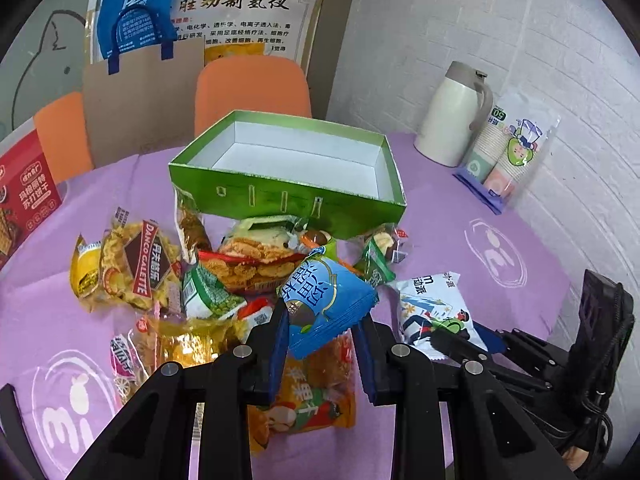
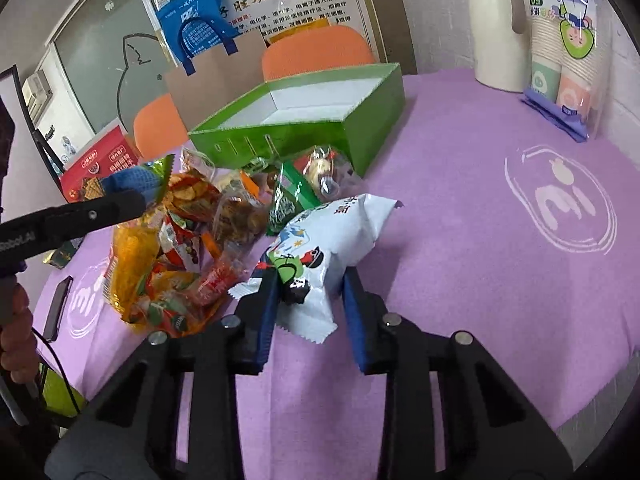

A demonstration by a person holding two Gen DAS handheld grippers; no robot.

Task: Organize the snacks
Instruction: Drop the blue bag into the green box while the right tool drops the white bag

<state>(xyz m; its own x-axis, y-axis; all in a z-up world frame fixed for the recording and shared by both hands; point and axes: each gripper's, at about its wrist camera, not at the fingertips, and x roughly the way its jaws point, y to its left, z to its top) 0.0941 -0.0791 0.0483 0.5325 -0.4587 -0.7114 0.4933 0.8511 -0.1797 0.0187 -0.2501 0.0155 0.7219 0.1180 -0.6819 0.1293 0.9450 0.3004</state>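
Glossy wrappers on matt cloth

The bench (image 2: 480, 240) wears a matt purple cloth with a soft, felt-like look. The snack packets are shiny plastic film: the blue packet (image 1: 324, 304) and the white packet (image 2: 324, 240) both catch glare. The green box (image 1: 288, 200) has a metallic sheen outside, plain white card inside. The fingers (image 1: 280, 344) are matt black plastic with blue pads.

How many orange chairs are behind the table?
2. One orange chair stands behind the green box; the other orange chair is further left, beside the brown cardboard. The cardboard may hide more.
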